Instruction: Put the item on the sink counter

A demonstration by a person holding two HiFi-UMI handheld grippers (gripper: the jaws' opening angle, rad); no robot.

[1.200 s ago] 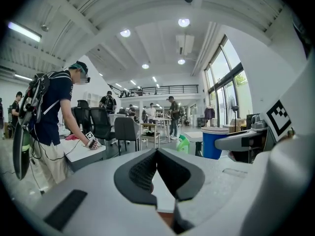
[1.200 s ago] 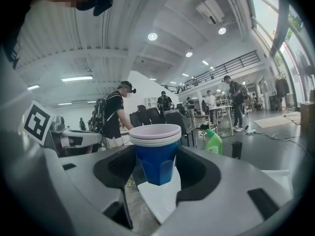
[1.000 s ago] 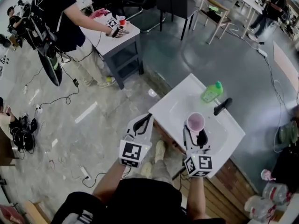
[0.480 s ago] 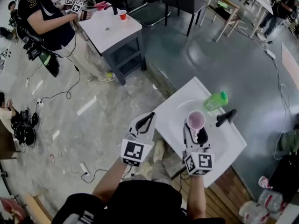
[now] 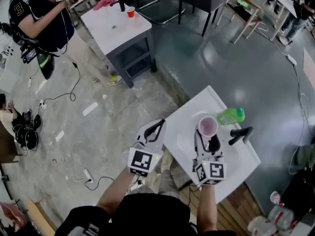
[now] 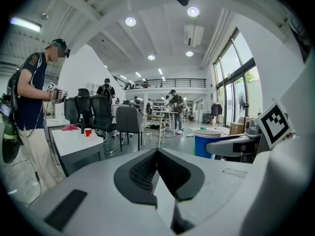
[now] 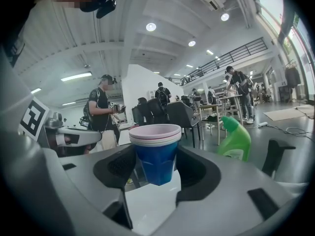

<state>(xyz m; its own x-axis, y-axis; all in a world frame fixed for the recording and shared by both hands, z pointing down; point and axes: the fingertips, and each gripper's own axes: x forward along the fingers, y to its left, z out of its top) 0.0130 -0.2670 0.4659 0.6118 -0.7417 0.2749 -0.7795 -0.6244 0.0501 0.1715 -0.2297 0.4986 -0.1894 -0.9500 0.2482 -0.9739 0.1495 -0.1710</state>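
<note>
The left tool (image 5: 155, 129) is hanging just left of the bench (image 5: 187, 113), over the floor, its jaws pressing together. The right tool (image 5: 208, 141) is gripping a blue cup (image 7: 155, 155) by its sides, upright, with its pink inside facing up, over the bench's basin. Beyond the cup, a green bottle (image 5: 231, 115) is lying on the bench beside a black tap (image 5: 240, 133). Well left of the bench, a red cup (image 5: 130, 12) is sitting on a far bench (image 5: 115, 28).
</note>
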